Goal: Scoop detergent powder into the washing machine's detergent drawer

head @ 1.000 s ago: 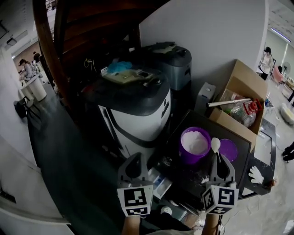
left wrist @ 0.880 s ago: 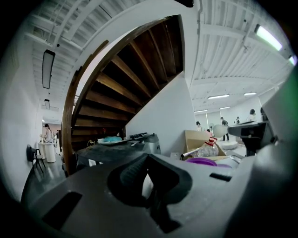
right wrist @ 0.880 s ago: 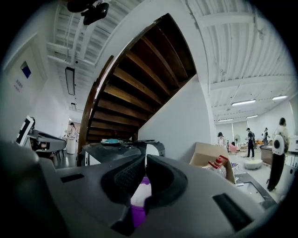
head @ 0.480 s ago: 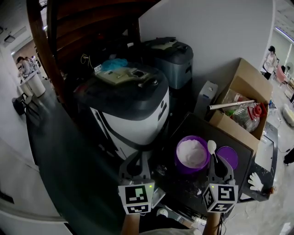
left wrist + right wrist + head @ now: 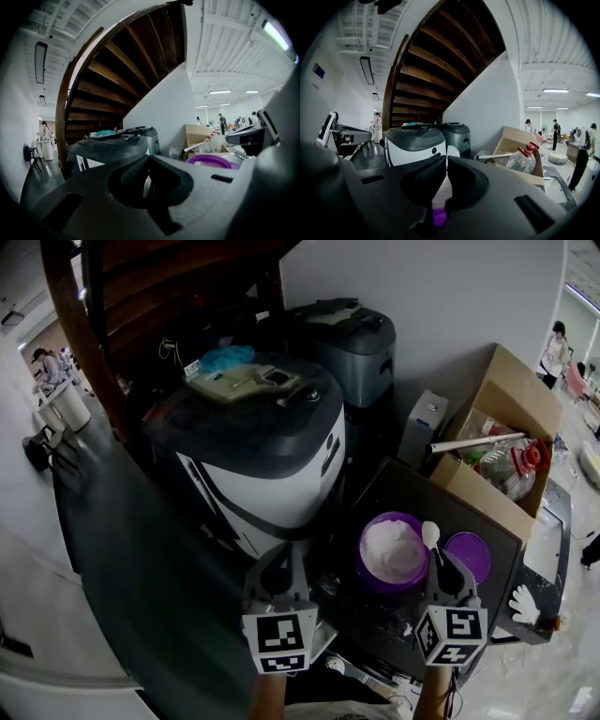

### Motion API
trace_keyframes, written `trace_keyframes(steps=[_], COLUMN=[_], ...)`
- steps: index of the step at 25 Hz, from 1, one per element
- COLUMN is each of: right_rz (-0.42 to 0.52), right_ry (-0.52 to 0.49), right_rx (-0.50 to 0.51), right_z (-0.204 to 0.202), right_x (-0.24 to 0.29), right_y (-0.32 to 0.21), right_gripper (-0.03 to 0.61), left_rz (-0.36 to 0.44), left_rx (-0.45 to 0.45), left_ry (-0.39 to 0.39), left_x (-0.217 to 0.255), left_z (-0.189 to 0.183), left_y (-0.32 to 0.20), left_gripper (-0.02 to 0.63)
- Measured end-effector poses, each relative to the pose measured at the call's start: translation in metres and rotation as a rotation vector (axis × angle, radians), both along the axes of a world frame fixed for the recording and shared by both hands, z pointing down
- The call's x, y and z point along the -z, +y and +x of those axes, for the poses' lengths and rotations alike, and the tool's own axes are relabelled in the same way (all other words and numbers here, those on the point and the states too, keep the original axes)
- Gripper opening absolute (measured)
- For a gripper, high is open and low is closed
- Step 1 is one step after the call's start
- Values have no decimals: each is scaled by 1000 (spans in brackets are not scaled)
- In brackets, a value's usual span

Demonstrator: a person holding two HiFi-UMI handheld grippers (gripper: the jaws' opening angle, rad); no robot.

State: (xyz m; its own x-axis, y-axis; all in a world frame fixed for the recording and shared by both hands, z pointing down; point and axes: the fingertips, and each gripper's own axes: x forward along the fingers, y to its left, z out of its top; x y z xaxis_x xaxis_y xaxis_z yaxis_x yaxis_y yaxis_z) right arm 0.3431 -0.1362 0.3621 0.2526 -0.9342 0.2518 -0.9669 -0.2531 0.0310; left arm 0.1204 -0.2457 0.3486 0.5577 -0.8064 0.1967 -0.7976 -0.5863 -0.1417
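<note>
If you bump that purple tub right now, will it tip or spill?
It probably won't tip, because the purple tub looks wide and squat. It likely feels heavy, being nearly full of powder. A hard shove could spill some, since its lid lies beside it.

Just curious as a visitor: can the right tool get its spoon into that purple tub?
Probably yes. The right tool, shut on the white plastic spoon, hangs beside the open round purple tub; nothing covers the white powder.

Right tongs (image 5: 441, 564) clamp white spoon (image 5: 432, 540) — its bowl beside powder-filled purple tub (image 5: 360, 561); left tongs (image 5: 281, 560) near washer (image 5: 272, 456).
</note>
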Motion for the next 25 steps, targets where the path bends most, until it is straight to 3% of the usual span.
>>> trace_keyframes(steps=[15, 25], right_rz=[-158, -321], right_ry=[-6, 42], right_rx=[-13, 35], right_z=[10, 20], right_x=[-26, -51], right_y=[-25, -33], right_gripper=[21, 21], left_rz=[-59, -100], left_rx=[-97, -165], left_ry=[-20, -41], left_x=[-18, -37], left_z=[36, 58], left_y=[-37, -44], left_gripper=[2, 2])
